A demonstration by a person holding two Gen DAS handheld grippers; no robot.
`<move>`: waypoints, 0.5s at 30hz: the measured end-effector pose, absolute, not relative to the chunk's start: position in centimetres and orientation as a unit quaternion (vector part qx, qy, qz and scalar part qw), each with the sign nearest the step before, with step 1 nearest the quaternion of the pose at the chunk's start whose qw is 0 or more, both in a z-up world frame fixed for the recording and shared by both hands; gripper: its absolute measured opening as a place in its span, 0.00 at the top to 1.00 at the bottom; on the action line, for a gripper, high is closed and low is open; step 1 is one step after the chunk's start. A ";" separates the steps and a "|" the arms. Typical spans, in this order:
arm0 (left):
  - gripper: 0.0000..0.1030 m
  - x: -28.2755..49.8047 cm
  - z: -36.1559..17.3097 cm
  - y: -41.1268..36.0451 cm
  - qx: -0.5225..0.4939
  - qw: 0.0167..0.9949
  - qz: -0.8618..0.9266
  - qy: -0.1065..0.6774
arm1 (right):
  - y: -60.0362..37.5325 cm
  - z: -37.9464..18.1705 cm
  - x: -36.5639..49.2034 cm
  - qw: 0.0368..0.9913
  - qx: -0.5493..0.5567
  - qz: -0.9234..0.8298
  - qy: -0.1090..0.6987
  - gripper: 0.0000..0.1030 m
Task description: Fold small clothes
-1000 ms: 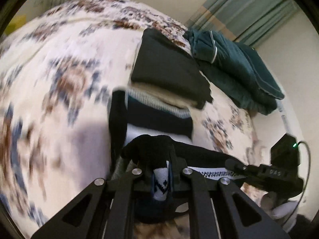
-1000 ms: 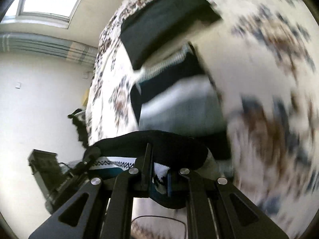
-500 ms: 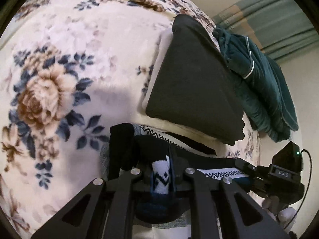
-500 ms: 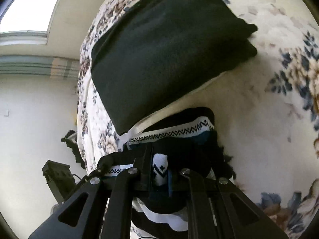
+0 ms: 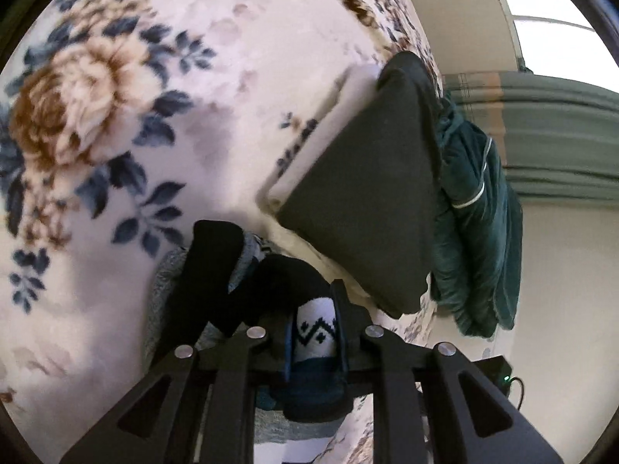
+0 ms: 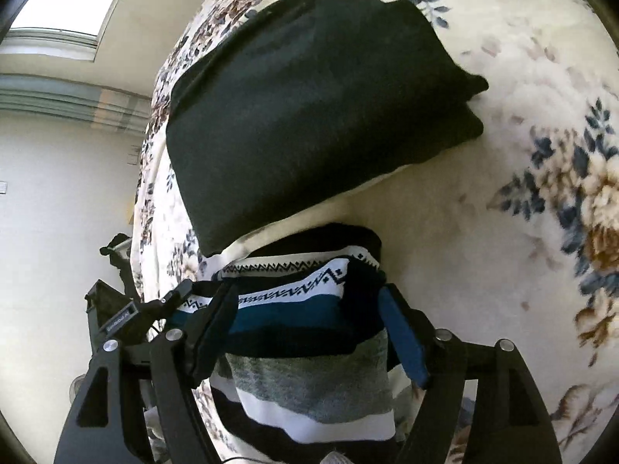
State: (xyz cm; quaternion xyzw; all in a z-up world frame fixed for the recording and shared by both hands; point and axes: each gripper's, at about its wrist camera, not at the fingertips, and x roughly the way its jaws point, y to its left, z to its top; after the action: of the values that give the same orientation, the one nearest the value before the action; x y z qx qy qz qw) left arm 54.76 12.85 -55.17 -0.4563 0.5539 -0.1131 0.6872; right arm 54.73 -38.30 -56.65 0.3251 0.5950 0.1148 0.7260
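No readable labels; left gripper (image 5: 315, 324) pinches the striped sweater (image 6: 309, 371), right gripper (image 6: 309, 332) fingers spread wide around it.

Cream floral blanket (image 5: 162, 89) with brown roses and blue leaves spread wide underneath, pale plain wall (image 6: 58, 201) beyond its edge, grey-green pleated curtain (image 5: 561, 143) with a peach band hanging below a bright daylit window (image 5: 557, 27), light ceiling (image 6: 147, 31) above.
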 end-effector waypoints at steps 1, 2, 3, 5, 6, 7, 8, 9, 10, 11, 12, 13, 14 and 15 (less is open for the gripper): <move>0.85 54.8 -54.6 12.7 -0.447 0.691 -0.118 0.556 | -38.4 -56.4 54.7 0.727 0.323 0.120 0.595 0.26; 0.85 55.0 -54.2 12.5 -0.440 0.695 -0.120 0.557 | -38.3 -56.1 54.6 0.727 0.316 0.124 0.596 0.26; 0.85 55.0 -53.7 12.4 -0.436 0.697 -0.125 0.555 | -38.3 -55.8 54.5 0.728 0.309 0.126 0.598 0.26; 0.74 54.9 -54.3 13.0 -0.487 0.669 -0.144 0.543 | -38.4 -55.4 54.1 0.729 0.306 0.135 0.598 0.26; 0.52 54.8 -55.0 13.4 -0.525 0.647 -0.148 0.532 | -38.3 -55.3 53.9 0.728 0.301 0.138 0.601 0.26; 0.38 54.6 -56.0 14.1 -0.557 0.630 -0.144 0.521 | -38.2 -55.2 53.7 0.727 0.298 0.139 0.603 0.26; 0.18 54.7 -56.5 14.2 -0.564 0.626 -0.141 0.519 | -38.0 -55.3 53.5 0.728 0.291 0.143 0.604 0.25; 0.18 54.6 -57.0 14.6 -0.566 0.624 -0.130 0.523 | -37.8 -55.4 53.4 0.730 0.281 0.142 0.607 0.24; 0.18 54.4 -57.2 14.8 -0.561 0.627 -0.123 0.526 | -37.8 -55.4 53.3 0.730 0.276 0.140 0.609 0.19; 0.18 54.2 -57.2 15.0 -0.555 0.633 -0.122 0.527 | -37.6 -55.6 53.2 0.731 0.271 0.139 0.611 0.17; 0.18 53.7 -56.7 15.3 -0.536 0.649 -0.114 0.527 | -37.5 -55.8 53.0 0.729 0.270 0.141 0.613 0.16; 0.18 53.2 -55.9 15.5 -0.513 0.669 -0.109 0.526 | -37.6 -55.8 52.9 0.728 0.270 0.142 0.614 0.16; 0.18 52.6 -55.3 15.6 -0.496 0.683 -0.105 0.525 | -37.6 -55.9 52.7 0.726 0.271 0.143 0.615 0.16; 0.18 51.6 -54.2 15.8 -0.470 0.705 -0.098 0.522 | -37.8 -55.9 52.5 0.727 0.269 0.143 0.615 0.12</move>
State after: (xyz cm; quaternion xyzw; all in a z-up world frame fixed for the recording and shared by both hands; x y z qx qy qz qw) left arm 51.60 15.79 -54.16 -0.4702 0.5220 -0.0979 0.7049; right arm 52.52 -37.84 -55.87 0.2690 0.6152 0.1434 0.7270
